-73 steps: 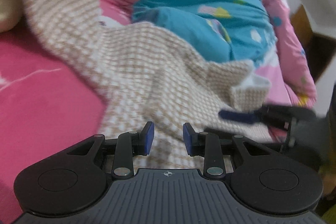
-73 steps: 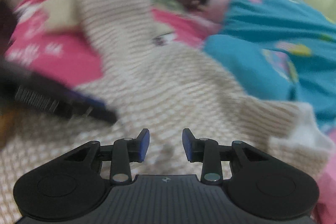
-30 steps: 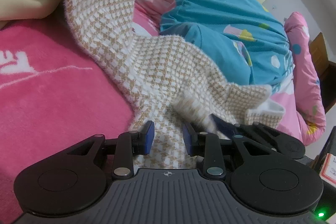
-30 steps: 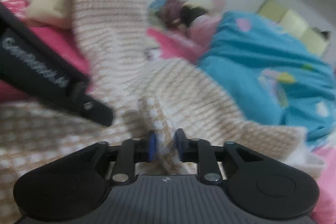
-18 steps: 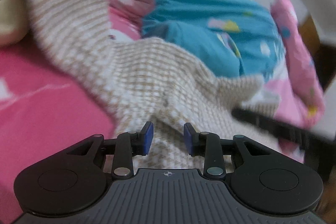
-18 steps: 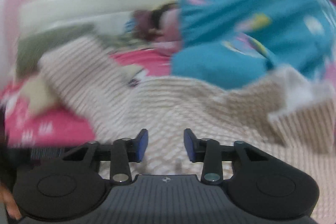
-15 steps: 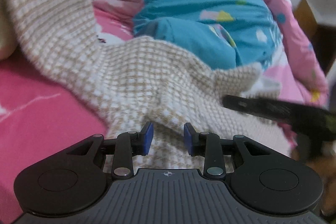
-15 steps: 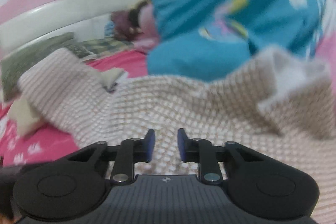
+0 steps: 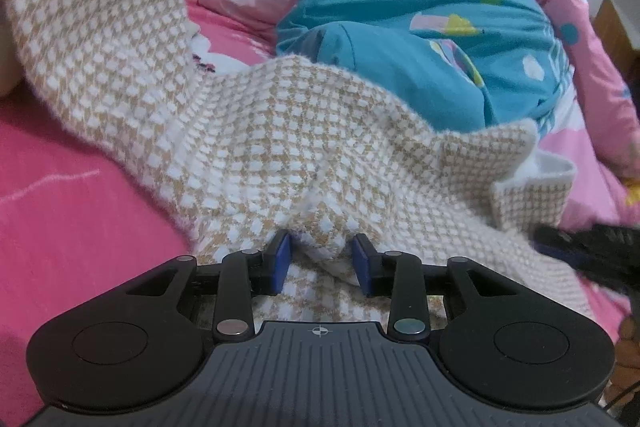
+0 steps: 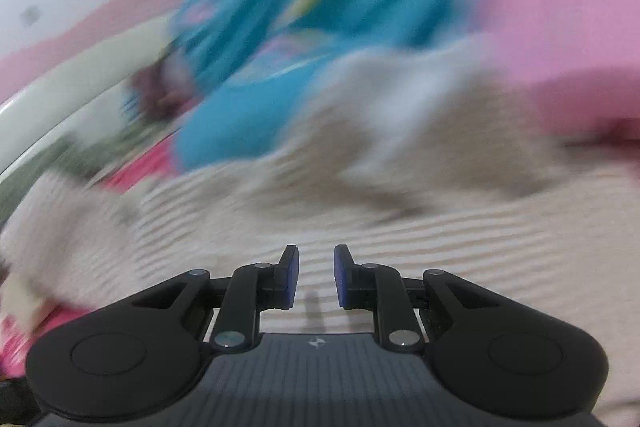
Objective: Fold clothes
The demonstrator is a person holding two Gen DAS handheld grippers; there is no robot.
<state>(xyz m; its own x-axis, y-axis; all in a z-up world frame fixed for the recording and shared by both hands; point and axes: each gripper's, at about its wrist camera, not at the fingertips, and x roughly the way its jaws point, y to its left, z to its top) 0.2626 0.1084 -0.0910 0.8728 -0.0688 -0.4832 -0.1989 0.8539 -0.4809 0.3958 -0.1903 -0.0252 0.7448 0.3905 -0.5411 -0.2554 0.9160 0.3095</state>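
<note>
The left hand-held gripper (image 9: 321,259) has its blue-padded jaws set wide, with a raised fold of the beige-and-white checked knit garment (image 9: 256,143) standing between the pads; contact with the pads cannot be confirmed. The garment spreads ahead of and to both sides of this gripper across the bright pink fleece bed cover (image 9: 60,207). Beyond it lies a teal patterned quilt (image 9: 420,19). The right hand-held gripper (image 10: 315,277), seen in its own heavily blurred view, has its jaws narrowly parted with nothing between them, directly above the garment (image 10: 420,235). No readable writing or labels are visible.
</note>
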